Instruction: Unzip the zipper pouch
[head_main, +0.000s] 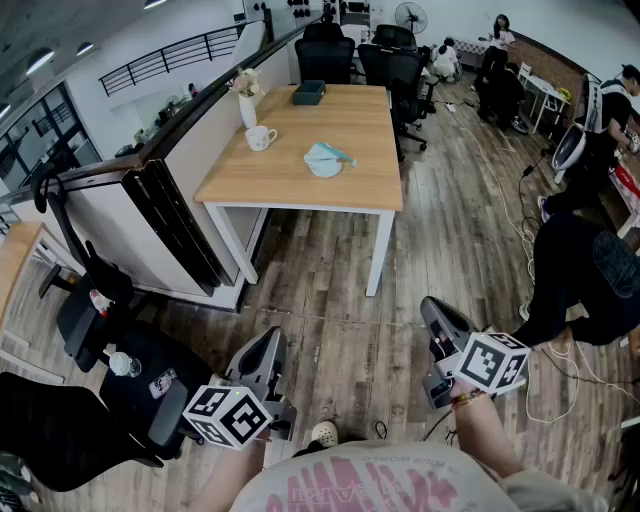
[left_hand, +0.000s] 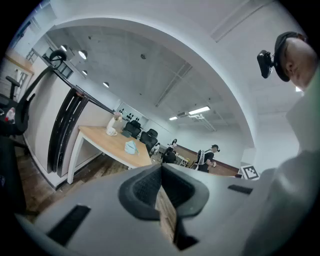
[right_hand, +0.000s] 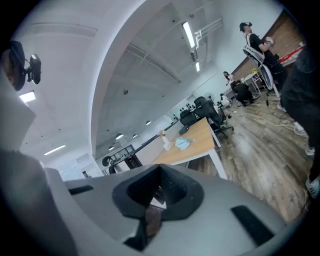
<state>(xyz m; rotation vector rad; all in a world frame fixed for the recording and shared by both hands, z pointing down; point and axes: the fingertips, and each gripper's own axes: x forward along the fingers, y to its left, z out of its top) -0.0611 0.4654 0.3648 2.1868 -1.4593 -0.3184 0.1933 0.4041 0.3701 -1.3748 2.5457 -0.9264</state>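
The light blue zipper pouch (head_main: 327, 158) lies on a wooden table (head_main: 300, 180) well ahead of me, also small in the left gripper view (left_hand: 131, 147) and the right gripper view (right_hand: 183, 143). My left gripper (head_main: 268, 352) is held low at the bottom left, far short of the table, jaws shut with nothing between them (left_hand: 161, 187). My right gripper (head_main: 437, 318) is at the bottom right, likewise shut and empty (right_hand: 159, 189). Both are over the wooden floor, well apart from the pouch.
On the table stand a white mug (head_main: 260, 138), a white vase with flowers (head_main: 247, 103) and a dark box (head_main: 309, 92). Black office chairs (head_main: 328, 52) stand behind it. A black chair (head_main: 110, 370) is at my left. People (head_main: 585, 260) and floor cables (head_main: 505, 200) are at right.
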